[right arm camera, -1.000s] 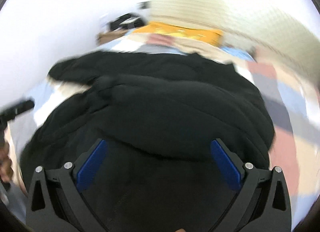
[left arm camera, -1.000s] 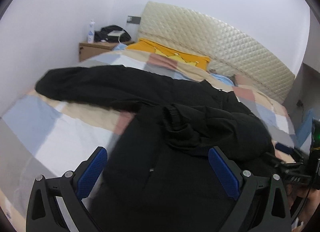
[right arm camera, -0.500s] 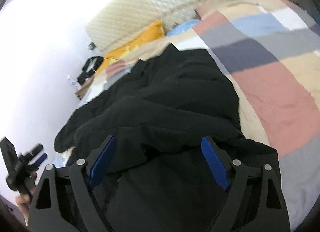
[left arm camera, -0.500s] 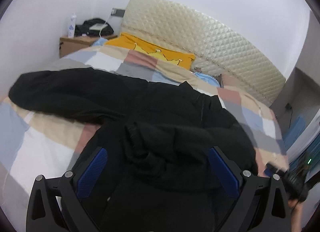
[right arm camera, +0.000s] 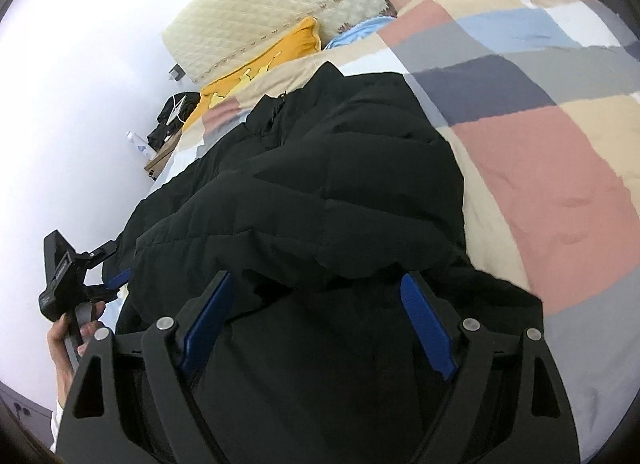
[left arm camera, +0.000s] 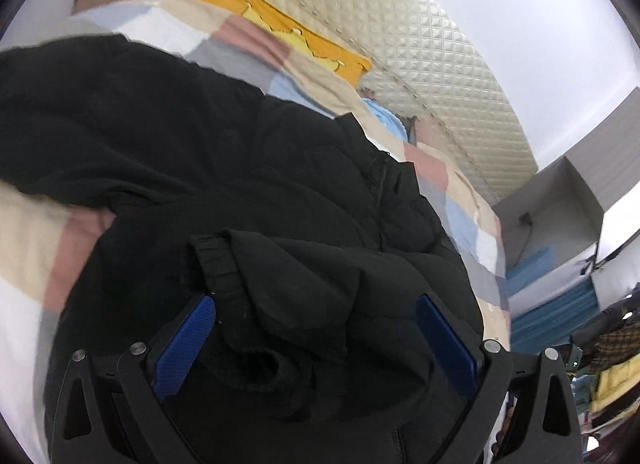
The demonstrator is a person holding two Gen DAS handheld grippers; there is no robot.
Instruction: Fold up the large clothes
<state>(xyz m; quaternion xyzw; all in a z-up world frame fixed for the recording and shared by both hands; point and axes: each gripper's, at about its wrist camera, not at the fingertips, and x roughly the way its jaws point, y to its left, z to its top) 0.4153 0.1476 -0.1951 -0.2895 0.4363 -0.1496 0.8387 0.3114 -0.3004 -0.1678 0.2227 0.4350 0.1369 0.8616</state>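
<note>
A: Both grippers have swung in lower over the black jacket [left arm camera: 248, 167]; the right gripper [right arm camera: 316, 324] has just narrowed slightly.

B: Left gripper [left arm camera: 316, 340] too gapes empty, sleeve cuff [left arm camera: 224, 264] between its pads. Sleeve-folding step: clamp that cuff next.

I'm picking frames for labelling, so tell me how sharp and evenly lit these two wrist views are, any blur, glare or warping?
Left wrist view: motion blur smears the checked bedspread at left and top; the black jacket is nearly featureless. Right wrist view: sharper, jacket quilting visible, the wall blown out white. Both: fisheye bends the headboard, dark corners.
</note>
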